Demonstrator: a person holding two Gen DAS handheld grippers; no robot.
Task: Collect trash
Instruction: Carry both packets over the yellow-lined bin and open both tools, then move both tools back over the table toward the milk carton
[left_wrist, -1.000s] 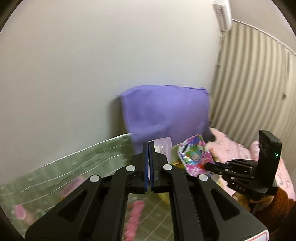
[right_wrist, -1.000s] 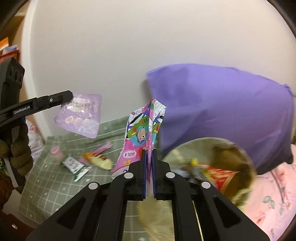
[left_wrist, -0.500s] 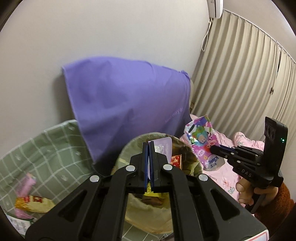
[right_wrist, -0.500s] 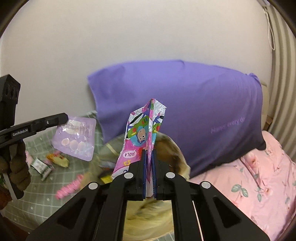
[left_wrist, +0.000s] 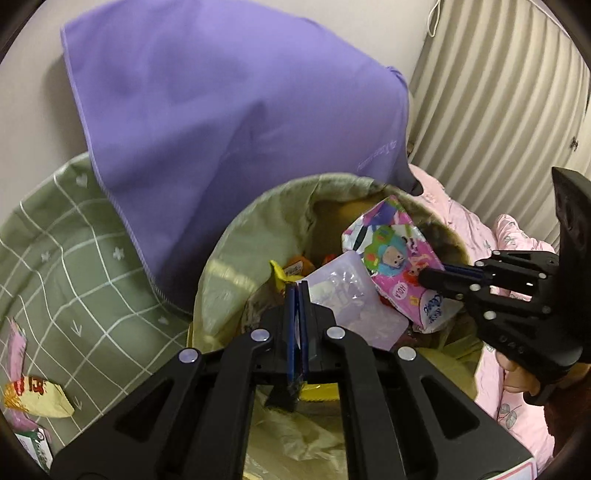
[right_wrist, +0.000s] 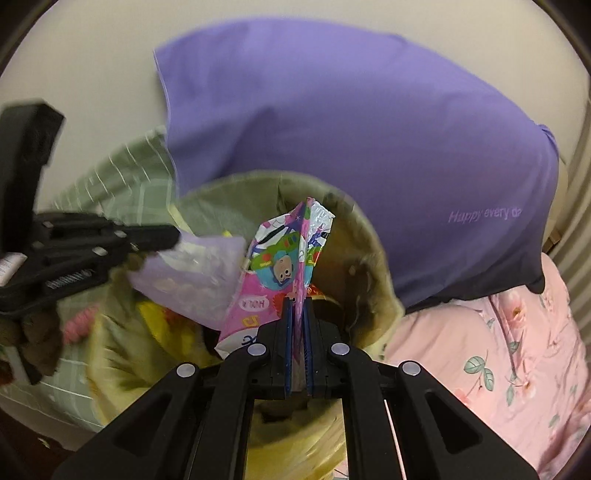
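Note:
A trash bin lined with a yellow-green bag (left_wrist: 236, 258) (right_wrist: 373, 254) stands below both grippers, with several wrappers inside. My left gripper (left_wrist: 297, 291) (right_wrist: 173, 236) is shut on a pale purple translucent pouch (left_wrist: 347, 295) (right_wrist: 195, 277), which hangs over the bin's mouth. My right gripper (right_wrist: 298, 306) (left_wrist: 428, 278) is shut on a pink cartoon-printed snack wrapper (right_wrist: 284, 266) (left_wrist: 391, 254), held just beside the pouch and over the bin as well.
A large purple pillow (left_wrist: 236, 118) (right_wrist: 351, 140) leans on the wall behind the bin. A green checked sheet (left_wrist: 74, 266) at left carries a yellow wrapper (left_wrist: 33, 398) and a pink one (left_wrist: 16, 343). Pink floral bedding (right_wrist: 498, 358) lies to the right, a pleated curtain (left_wrist: 498, 92) behind.
Both grippers have swung right and down from above the green sheet to over the bin, each keeping its wrapper. The bin now fills the middle of both views.

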